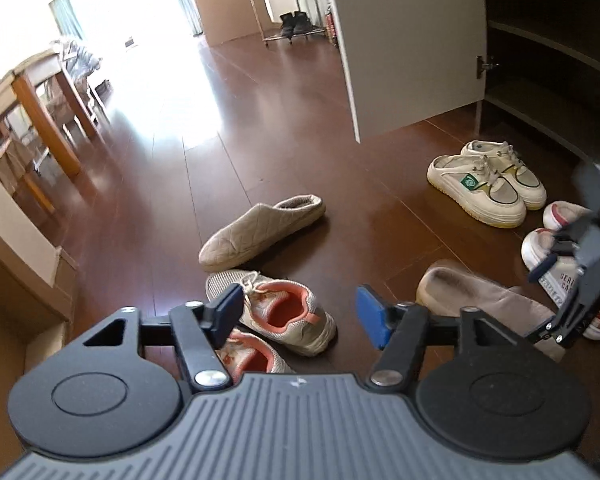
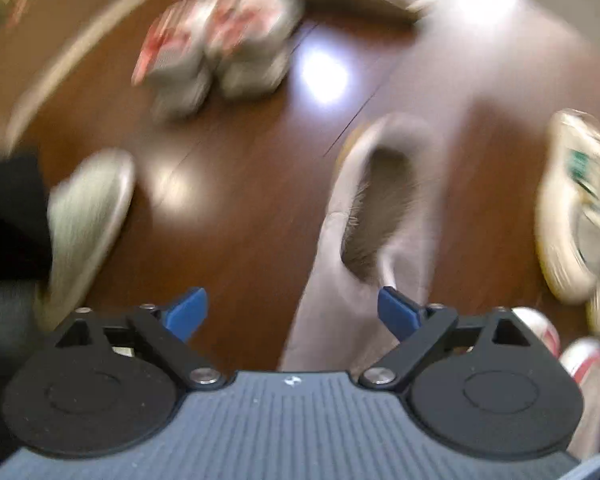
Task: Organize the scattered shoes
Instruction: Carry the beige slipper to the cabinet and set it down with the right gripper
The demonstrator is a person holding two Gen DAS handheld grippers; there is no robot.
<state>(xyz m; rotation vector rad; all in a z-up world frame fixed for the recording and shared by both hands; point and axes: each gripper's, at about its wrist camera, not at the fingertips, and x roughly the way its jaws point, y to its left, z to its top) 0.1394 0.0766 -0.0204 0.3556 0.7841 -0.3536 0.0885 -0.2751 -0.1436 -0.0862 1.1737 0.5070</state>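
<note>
Both claws are empty right now. The left claw (image 1: 296,312) hangs with its jaws apart over the pink-lined sneakers (image 1: 288,312), nothing between the pads. The right claw (image 2: 292,312) is spread wide above the other beige slipper (image 2: 380,216) on the floor (image 1: 260,120), not touching it as far as I can tell; that view is badly smeared, so take it loosely.

My guess at the step: pairing the two slippers. If so, come down on the slipper's heel rim or side wall, not the soft quilted top, which will just squash. Pinch one wall with a pad inside the opening, lift it clear of the floor so it doesn't drag, then set it toe-aligned just beside its mate. Watch out for the red-trimmed sneakers (image 1: 556,264) sitting right under the right claw.

Count, from the left view:
- beige slippers: 2, well apart, one being the quilted slipper (image 1: 260,232) out mid-floor
- pink-lined sneakers: 2, side by side
- white slip-on sneakers (image 1: 488,184) with green patch: 2, paired near the open cabinet (image 1: 548,60)
- red-trimmed sneakers: 2, together

So three pairs look sorted; the slippers don't.
</note>
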